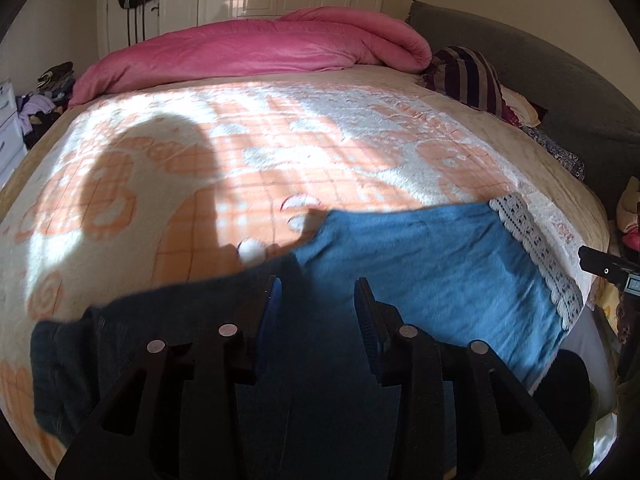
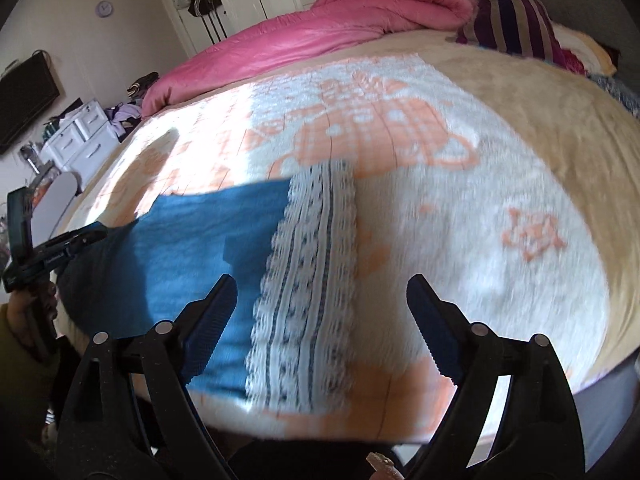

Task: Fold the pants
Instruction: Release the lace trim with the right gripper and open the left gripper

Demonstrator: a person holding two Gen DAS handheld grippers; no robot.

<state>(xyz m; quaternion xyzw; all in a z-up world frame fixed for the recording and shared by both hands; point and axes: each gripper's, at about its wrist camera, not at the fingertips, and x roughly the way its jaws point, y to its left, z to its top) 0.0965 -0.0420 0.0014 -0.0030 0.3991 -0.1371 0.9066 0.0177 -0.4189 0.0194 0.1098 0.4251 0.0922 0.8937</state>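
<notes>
Nearest the bed's front edge, the left gripper (image 1: 318,300) hangs over the shaded part of the pants (image 1: 432,264), its jaws parted a little and nothing pinched between them. To its right the right gripper (image 2: 322,312) stands wide, also empty, above the white lace band (image 2: 308,288) that trims one end of the garment. The blue pants lie flat along the front edge of the bed (image 2: 500,184), on the orange and white blanket (image 1: 248,152), with the lace end toward the front right corner. The cloth looks soft, thin and light, so it should drape and fold easily but will sag between two grips; I would take it at the lace end's corners, or at matching points along one edge, pinching both layers. Farther back, a rolled pink quilt (image 1: 256,48) lies along the far edge, and a striped pillow (image 1: 468,76) sits at the far right corner
</notes>
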